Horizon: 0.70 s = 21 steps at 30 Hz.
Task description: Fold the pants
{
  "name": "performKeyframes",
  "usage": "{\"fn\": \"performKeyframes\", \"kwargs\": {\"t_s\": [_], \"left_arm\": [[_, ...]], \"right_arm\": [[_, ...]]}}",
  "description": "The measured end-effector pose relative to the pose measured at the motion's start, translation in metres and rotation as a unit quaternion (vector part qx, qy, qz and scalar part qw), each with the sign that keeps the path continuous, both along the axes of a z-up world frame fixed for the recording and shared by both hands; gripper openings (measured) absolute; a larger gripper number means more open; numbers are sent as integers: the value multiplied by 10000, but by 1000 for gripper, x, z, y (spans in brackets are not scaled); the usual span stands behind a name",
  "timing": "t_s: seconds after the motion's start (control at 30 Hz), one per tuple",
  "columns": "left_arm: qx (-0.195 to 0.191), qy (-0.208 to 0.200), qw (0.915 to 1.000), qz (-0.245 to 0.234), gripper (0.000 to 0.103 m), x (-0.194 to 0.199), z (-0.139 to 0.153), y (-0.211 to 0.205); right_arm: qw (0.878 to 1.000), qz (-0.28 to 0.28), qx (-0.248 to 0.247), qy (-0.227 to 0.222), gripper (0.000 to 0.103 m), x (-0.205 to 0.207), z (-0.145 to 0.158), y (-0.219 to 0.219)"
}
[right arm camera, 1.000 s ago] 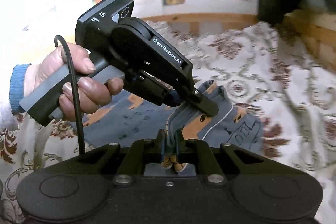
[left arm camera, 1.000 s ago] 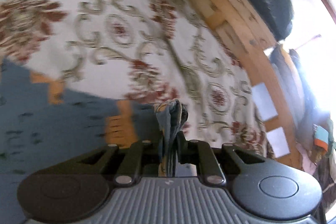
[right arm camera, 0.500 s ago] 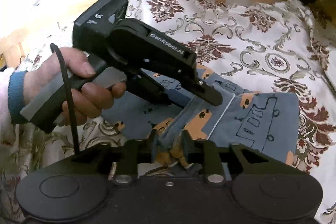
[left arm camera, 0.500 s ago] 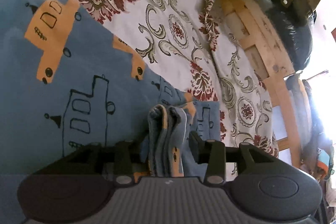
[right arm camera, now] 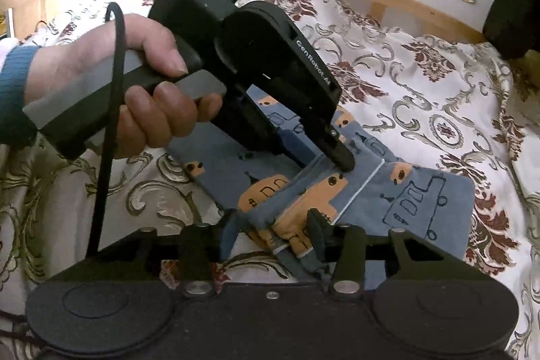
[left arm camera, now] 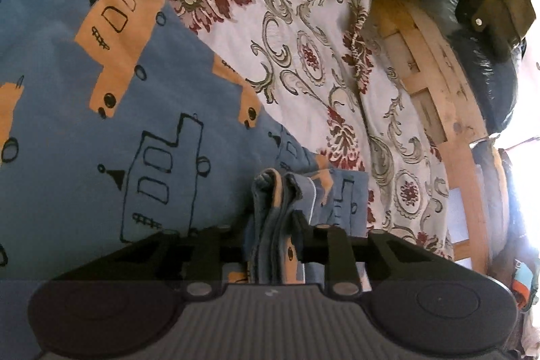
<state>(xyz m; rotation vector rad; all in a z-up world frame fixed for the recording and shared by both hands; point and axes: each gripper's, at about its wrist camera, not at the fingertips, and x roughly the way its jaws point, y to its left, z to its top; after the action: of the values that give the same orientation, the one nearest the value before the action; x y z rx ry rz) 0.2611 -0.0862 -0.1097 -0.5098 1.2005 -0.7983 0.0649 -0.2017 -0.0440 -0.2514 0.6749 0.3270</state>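
Already the pants [right arm camera: 415,201], blue with orange trucks and line-drawn trains, lie doubled over on the floral bedspread [right arm camera: 438,90], the folded part flat ahead of both tongs and a thick stack of edges rising back into them. That stack is why the tools sit where they do: the left gripper [left arm camera: 275,225] has several layers bunched between its fingers, which stand parted around the bundle, not pressed tight on it, so I judge the hold loose or about to be let go. The right gripper [right arm camera: 273,231] is likewise spread, with the near corner of cloth lying between its fingers; whether either pad still touches the fabric I cannot tell, but it is not clamped. In the right wrist view the left tool comes in from the upper left, its tip down on the fabric just ahead of the right gripper's fingers, near the white seam line, held by a hand [right arm camera: 141,83] with a blue cuff. Having the two grips close together on one edge keeps the layers lined up as the fold is laid. Beyond the spread, to the far side of the tongs, runs a wooden bed frame [left arm camera: 449,130] with dark bags piled on it.
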Motion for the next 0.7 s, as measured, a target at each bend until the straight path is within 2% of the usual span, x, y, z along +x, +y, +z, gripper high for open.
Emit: {"fn": "performKeyframes", "kwargs": {"t_s": [0.03,0.1,0.23,0.43,0.7], "left_arm": [[46,-29,10000,-2,18,0,0,-1],[77,-67,9999,-7,16,-1,2,-1],[112,-132,9998,-20,12,-1,7,-2],[164,-308,9994,-80,10,-1,20,1],[527,-423,9977,52,10,6,30,23]], "right_arm": [[10000,-33,-14,-12,32,0,0,0],[10000,-64,14,-31,24,0,0,1],[9998,-174,101,-10,15,2,1,0],[9990,-278,355,-38,13,2,7,-2],[9976,-64,682,-58,13,11,11,10]]}}
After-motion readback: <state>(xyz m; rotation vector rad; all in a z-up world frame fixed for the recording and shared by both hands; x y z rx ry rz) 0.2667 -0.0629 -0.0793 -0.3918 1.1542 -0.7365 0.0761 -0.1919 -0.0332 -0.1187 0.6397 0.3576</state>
